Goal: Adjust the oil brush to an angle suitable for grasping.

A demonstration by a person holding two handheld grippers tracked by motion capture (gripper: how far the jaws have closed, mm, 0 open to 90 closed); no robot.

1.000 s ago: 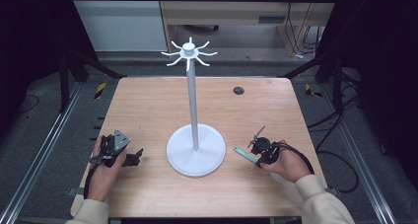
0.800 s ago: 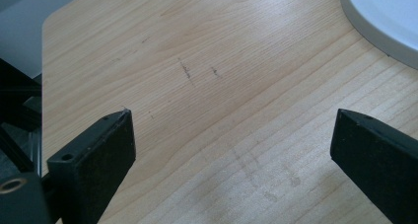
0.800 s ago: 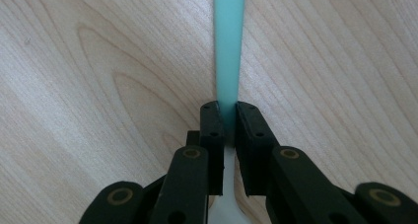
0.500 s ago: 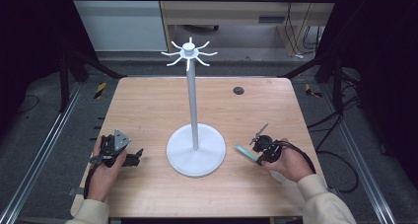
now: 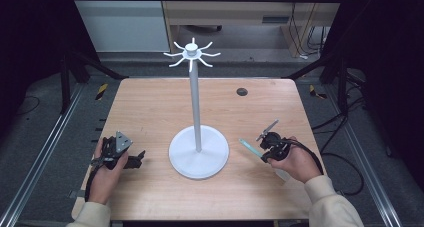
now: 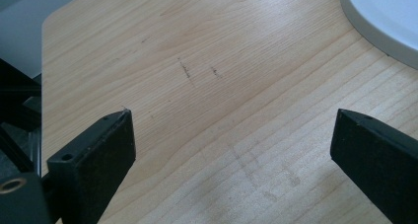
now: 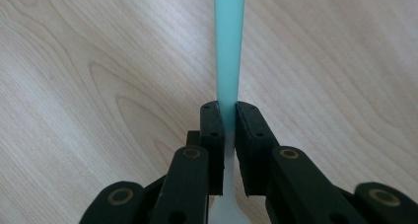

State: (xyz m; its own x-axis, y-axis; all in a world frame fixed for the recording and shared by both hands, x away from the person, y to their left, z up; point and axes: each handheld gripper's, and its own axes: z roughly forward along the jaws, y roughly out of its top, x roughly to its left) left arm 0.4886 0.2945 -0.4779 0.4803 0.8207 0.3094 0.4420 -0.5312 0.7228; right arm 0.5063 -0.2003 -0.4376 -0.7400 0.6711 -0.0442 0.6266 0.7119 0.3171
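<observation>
— From above, at about five o'clock of the white stand (image 5: 198,152), what is your right gripper (image 5: 263,149) doing?
— Your right gripper is clamped on a teal handle (image 5: 248,148) that points toward ten o'clock, just over the worktop (image 5: 150,107).
— And your left gripper (image 5: 131,161)?
— At eight o'clock of the stand, resting low.
— Left gripper view?
— Your jaws stand wide over bare wood; the stand's base (image 6: 384,21) sits at one o'clock.
— Right gripper view?
— Pads (image 7: 213,130) pinch the handle (image 7: 227,46), which runs to twelve o'clock.
</observation>
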